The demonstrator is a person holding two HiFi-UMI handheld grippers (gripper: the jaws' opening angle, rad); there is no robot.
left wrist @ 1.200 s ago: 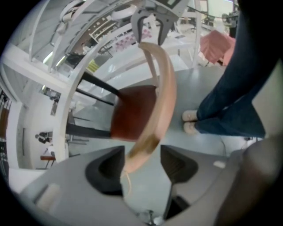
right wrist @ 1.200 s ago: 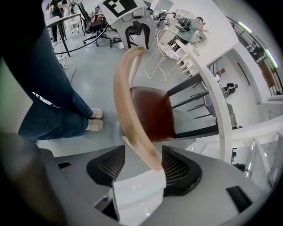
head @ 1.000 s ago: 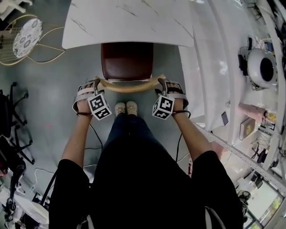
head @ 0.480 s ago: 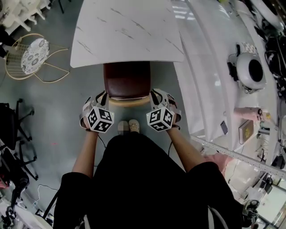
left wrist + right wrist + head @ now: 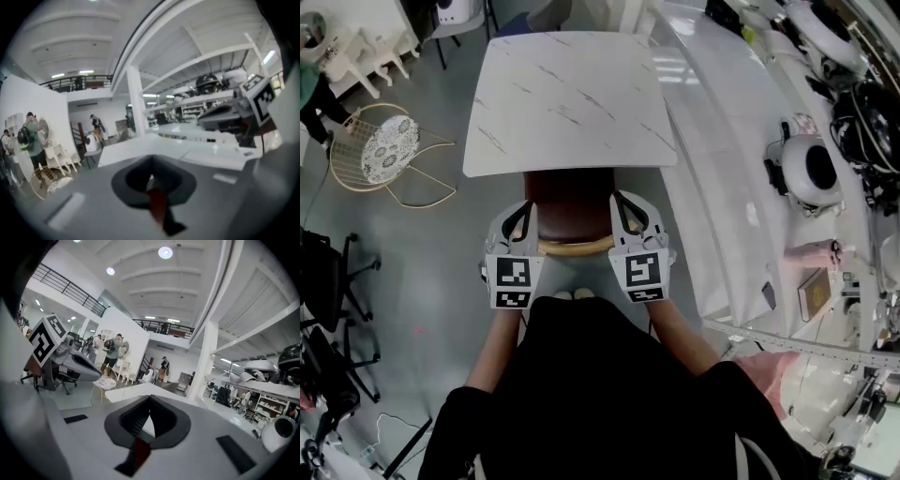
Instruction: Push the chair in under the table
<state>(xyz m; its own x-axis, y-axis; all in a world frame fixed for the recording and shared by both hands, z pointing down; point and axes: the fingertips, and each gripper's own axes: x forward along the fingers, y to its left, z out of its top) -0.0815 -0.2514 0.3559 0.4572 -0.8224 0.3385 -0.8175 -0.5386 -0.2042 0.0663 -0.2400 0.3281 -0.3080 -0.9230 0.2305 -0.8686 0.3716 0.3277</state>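
The only markings to read are the black-and-white square codes on the cubes of both tongs; they carry no letters. In the head view these cubes face straight up at the camera. The right cube (image 5: 260,96) shows at the right of the left gripper view, and the left cube (image 5: 44,341) at the left of the right gripper view.

The chair (image 5: 572,202) stands at the middle of the head view. The front of its brown seat is tucked under the near edge of the white marbled table (image 5: 567,94), and its curved wooden backrest (image 5: 572,247) is still out on the person's side. The left tongs (image 5: 523,211) and right tongs (image 5: 623,208) hang just beside the seat, one at each side, above the ends of the backrest.

A second ago both tongs sat wide at the two ends of that backrest. Since then they have come up off it, and their jaws have just been closing. Each gripper view now shows the dark pads (image 5: 151,164) (image 5: 150,411) met at the tips with nothing gripped. The chair looks to be placed much as before.

A gold wire chair (image 5: 375,150) stands at the left.
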